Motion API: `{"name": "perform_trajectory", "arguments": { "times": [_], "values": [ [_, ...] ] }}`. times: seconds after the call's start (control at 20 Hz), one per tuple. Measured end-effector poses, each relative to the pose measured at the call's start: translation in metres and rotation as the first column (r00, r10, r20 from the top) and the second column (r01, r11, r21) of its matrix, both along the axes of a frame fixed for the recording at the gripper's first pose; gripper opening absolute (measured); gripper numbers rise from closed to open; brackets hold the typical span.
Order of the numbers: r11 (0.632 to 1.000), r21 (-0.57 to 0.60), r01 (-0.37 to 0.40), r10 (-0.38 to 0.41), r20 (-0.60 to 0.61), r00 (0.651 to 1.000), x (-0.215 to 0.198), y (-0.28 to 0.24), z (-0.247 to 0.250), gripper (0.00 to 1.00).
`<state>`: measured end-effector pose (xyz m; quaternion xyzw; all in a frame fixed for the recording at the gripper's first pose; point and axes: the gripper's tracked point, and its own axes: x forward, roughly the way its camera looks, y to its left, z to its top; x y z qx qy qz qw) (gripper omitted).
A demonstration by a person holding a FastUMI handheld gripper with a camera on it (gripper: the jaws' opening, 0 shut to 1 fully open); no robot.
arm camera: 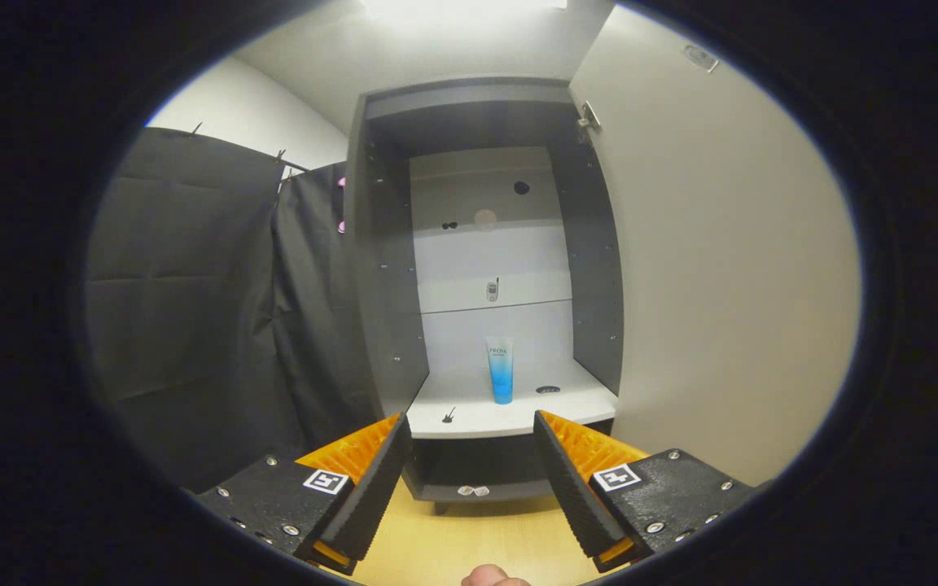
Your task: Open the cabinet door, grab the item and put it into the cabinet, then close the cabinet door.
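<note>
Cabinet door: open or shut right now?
Open. The cabinet door is swung wide, baring the shelves and the upright blue tube. The gripper is open, empty.

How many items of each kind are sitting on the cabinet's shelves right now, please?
Blue tube, standing on the lowest white shelf, beyond the open gripper: 1
Small phone-like handset, one shelf up: 1
Total: 2
The small dark marks on the shelves are too small to identify.
</note>
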<state>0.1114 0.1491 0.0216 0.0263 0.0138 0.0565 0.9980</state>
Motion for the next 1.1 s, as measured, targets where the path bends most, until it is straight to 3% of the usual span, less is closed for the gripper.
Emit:
{"name": "perform_trajectory", "arguments": {
  "times": [0.15,0.35,0.8,1.1],
  "values": [
    [1.0,0.002,-0.026,0.026,-0.01,1.0,-0.057,0.002,-0.007,0.93],
    [0.998,0.037,-0.045,0.047,-0.044,0.998,-0.104,0.004,-0.02,0.93],
    [0.999,0.014,0.03,-0.03,-0.035,0.999,-0.129,-0.048,-0.014,0.93],
    [0.991,-0.005,0.133,-0.133,-0.028,0.991,-0.152,-0.127,-0.002,0.93]
  ]
}}
